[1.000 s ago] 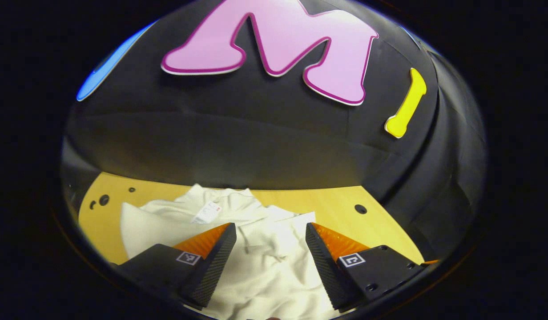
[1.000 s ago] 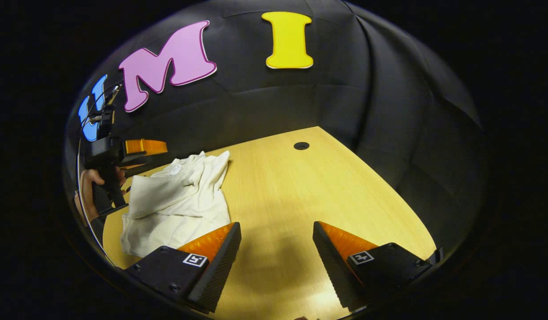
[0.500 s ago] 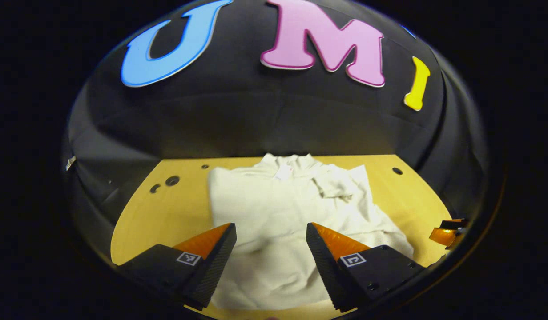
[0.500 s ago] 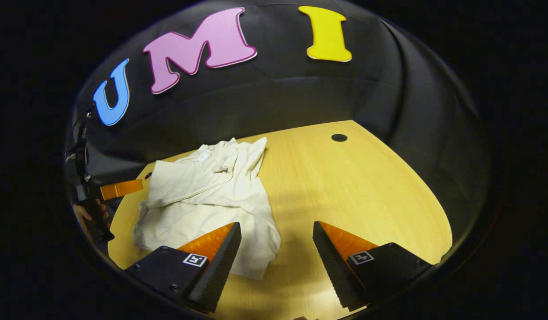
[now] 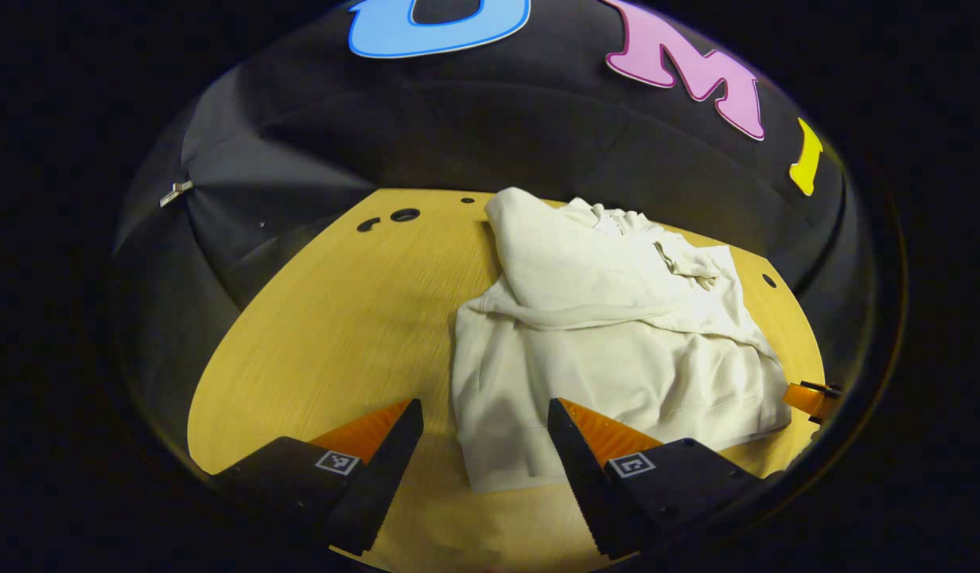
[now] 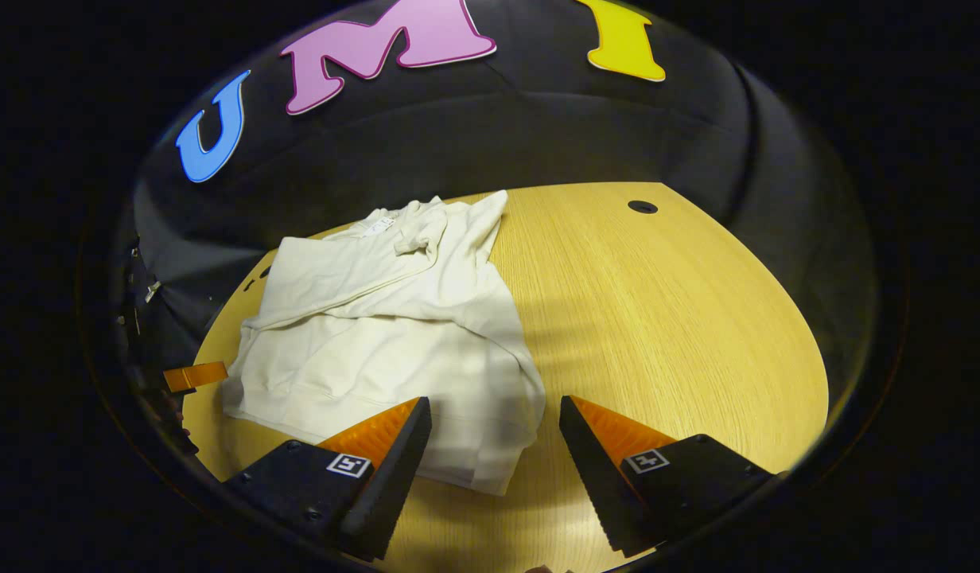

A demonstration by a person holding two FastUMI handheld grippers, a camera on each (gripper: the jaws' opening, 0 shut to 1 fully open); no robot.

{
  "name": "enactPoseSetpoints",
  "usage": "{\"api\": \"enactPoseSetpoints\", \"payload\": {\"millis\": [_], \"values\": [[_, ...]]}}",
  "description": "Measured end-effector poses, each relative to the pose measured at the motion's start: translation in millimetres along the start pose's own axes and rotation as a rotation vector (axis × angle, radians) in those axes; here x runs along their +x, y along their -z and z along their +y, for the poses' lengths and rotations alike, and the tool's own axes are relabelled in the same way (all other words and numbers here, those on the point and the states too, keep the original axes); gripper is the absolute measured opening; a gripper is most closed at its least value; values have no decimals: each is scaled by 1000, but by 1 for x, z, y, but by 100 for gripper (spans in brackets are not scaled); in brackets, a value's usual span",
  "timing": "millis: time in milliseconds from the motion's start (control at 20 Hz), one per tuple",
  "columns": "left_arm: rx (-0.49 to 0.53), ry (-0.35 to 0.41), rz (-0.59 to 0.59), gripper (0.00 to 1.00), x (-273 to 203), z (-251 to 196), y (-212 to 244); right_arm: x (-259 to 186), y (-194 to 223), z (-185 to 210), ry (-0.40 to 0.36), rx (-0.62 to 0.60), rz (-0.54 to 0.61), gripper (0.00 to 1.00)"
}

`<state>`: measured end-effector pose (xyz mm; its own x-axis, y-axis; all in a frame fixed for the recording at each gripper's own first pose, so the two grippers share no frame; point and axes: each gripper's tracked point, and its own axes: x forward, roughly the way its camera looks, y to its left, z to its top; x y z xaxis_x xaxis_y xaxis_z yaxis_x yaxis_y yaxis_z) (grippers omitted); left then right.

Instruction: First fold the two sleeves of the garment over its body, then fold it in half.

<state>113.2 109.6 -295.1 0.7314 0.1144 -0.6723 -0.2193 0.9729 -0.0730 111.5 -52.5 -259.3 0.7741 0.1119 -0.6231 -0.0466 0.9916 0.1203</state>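
Note:
A cream-white garment [image 5: 609,334] lies flat on the wooden table [image 5: 339,318], both sleeves laid across its body, its collar at the far end. In the left gripper view my left gripper [image 5: 484,458] hangs open over the garment's near left hem corner, nothing between its fingers. The right gripper view shows the same garment [image 6: 379,318], with my right gripper [image 6: 496,454] open above its near right hem corner. The other gripper's tip [image 6: 194,376] pokes in at that view's left edge, and a tip [image 5: 812,395] shows at the right edge of the left gripper view.
The table [image 6: 673,318] has bare wood to the right of the garment, with a round cable hole [image 6: 642,207] near its far edge. Several small holes [image 5: 402,215] sit at the far left corner. Black cloth walls close in on the table's far sides.
Both grippers have drawn back toward the near table edge and now look down on the garment's hem. The left gripper swung left, away from above the collar. Both remained open.

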Motion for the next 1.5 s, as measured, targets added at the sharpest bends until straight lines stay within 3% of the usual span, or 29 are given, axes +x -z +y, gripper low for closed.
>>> {"api": "enactPoseSetpoints", "payload": {"millis": [450, 750, 800, 900, 950, 1000, 1050, 1150, 1350, 1500], "values": [[78, -15, 89, 98, 25, -12, 26, 21, 12, -1, 51, 7, 47, 100], [86, 25, 105, 95, 28, -20, 30, 23, 16, 10, 85, -27, 52, 98], [92, 30, 110, 93, 28, -24, 31, 24, 15, 12, 92, -29, 48, 81], [101, 59, 107, 81, 28, -33, 31, 28, 17, 26, 54, -36, 53, 64], [97, 74, 96, 63, 28, -41, 31, 27, 16, 32, 38, -47, 49, 51], [95, 65, 83, 46, 29, -45, 31, 27, 16, 38, 10, -77, 36, 30], [102, 60, 77, 29, 30, -49, 32, 28, 16, 39, -10, -117, 29, 24], [81, 87, 97, 22, 27, -61, 33, 29, 16, 40, -45, -142, 36, 9], [53, 120, 129, 7, 29, -72, 31, 32, 11, 40, -58, -94, 51, 8], [30, 113, 126, 7, 28, -74, 29, 30, 9, 43, -82, -46, 72, 8]]}}
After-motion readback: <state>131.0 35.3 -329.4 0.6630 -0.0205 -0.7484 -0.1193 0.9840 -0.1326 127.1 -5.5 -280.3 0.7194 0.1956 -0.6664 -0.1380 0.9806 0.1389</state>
